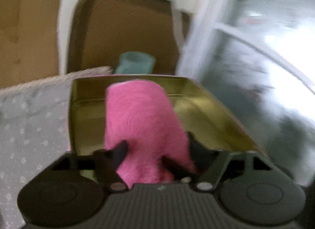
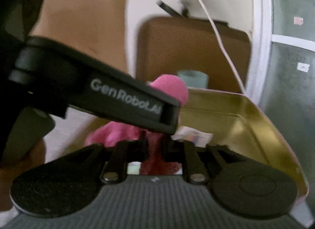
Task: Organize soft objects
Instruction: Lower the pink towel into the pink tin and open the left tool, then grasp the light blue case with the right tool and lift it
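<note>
My left gripper (image 1: 155, 150) is shut on a fuzzy pink soft roll (image 1: 141, 114) and holds it over the open gold metal tin (image 1: 206, 110). In the right wrist view the left gripper's black body (image 2: 122, 99) crosses the frame, with the pink roll (image 2: 173, 89) sticking out past it. My right gripper (image 2: 154, 148) is nearly closed on a darker pink fuzzy piece (image 2: 155, 162) at the tin's near edge. More pink fabric (image 2: 116, 134) lies under the left gripper. The gold tin (image 2: 246, 122) extends to the right.
A teal cup-like object (image 1: 135, 63) stands behind the tin, before a brown chair back (image 1: 122, 28). A grey flower-print cloth (image 1: 33, 120) covers the surface at left. A glass door (image 1: 265, 61) is at right. A white cable (image 2: 216, 32) hangs down. A paper label (image 2: 193, 136) lies in the tin.
</note>
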A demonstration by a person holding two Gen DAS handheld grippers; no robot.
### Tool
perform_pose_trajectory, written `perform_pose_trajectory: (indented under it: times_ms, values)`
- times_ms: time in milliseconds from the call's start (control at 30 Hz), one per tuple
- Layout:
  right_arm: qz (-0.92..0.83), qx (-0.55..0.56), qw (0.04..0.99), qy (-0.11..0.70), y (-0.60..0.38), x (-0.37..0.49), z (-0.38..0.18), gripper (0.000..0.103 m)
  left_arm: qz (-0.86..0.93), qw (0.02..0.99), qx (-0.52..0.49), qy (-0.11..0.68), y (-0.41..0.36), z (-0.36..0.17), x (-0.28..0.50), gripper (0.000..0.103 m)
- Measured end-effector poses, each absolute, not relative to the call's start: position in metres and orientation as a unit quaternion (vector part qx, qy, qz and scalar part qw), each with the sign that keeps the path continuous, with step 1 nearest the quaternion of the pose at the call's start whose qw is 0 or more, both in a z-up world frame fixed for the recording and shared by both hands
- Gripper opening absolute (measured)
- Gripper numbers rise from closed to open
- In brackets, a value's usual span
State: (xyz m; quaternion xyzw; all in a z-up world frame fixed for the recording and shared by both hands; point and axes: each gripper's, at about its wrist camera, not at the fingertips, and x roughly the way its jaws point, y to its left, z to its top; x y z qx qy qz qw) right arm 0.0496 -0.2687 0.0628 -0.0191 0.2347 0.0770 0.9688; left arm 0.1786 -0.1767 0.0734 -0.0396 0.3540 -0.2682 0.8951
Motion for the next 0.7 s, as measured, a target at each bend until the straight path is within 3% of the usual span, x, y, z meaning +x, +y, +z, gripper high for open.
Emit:
perform_pose_trajectory:
  times_ms: [33,67,133,333,500,700]
  values:
    - [0.052,-0.034,0.969,0.24,-0.27,0.062,0.059,0.049,-0.254,0.898,-0.044,0.355,-0.177,0.071,0.184,0.079]
    - [0.021,-0.049,0.97,0.239,-0.273,0.069,0.058,0.059,-0.254,0.899,-0.057,0.353,-0.171,0.071,0.184,0.081]
    - [-0.006,-0.034,0.973,0.23,-0.281,0.072,0.062,0.067,-0.267,0.9,-0.082,0.334,-0.161,0.077,0.175,0.081]
    - [-0.017,0.005,0.987,0.157,-0.283,0.022,0.067,0.07,-0.267,0.929,-0.067,0.246,-0.118,0.104,0.114,0.082]
    - [-0.029,-0.02,0.989,0.143,-0.27,0.013,0.059,0.073,-0.215,0.938,-0.109,0.25,-0.038,0.091,0.076,0.083]
    - [0.043,0.045,0.988,0.139,-0.244,-0.007,0.083,0.07,-0.06,0.958,-0.099,0.263,0.076,0.055,0.043,0.083]
